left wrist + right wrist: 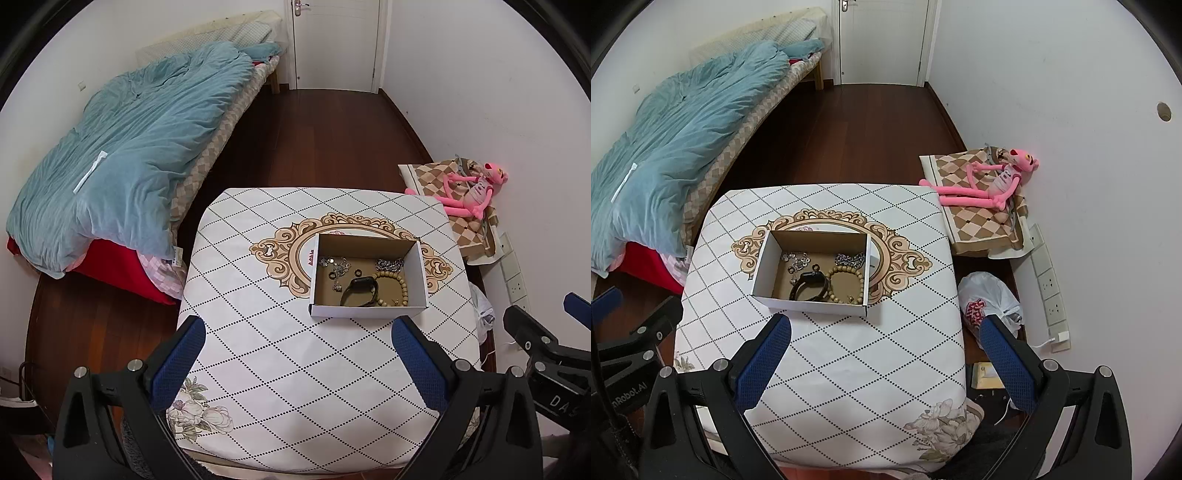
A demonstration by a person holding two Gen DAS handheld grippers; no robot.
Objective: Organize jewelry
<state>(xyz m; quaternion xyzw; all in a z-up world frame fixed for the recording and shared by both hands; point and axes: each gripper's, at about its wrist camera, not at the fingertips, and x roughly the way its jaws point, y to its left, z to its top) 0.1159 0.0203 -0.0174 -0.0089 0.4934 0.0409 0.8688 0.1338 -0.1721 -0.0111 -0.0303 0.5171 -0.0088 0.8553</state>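
Observation:
An open cardboard box (419,275) (764,266) stands on the patterned tablecloth (266,362) (886,362). Inside lie a black wristband (360,291) (809,286), a wooden bead bracelet (400,284) (847,284), silver chains (334,264) (798,260), another silver chain (389,264) (851,258) and small rings (357,273). My left gripper (297,336) is open and empty, above the table short of the box. My right gripper (884,334) is open and empty, near the box's front right corner.
A bed with a teal duvet (136,147) (665,140) stands at the left. A pink plush toy (469,188) (990,181) lies on a checkered cushion at the right wall. A white plastic bag (988,299) sits on the floor beside the table. A door (336,40) is at the back.

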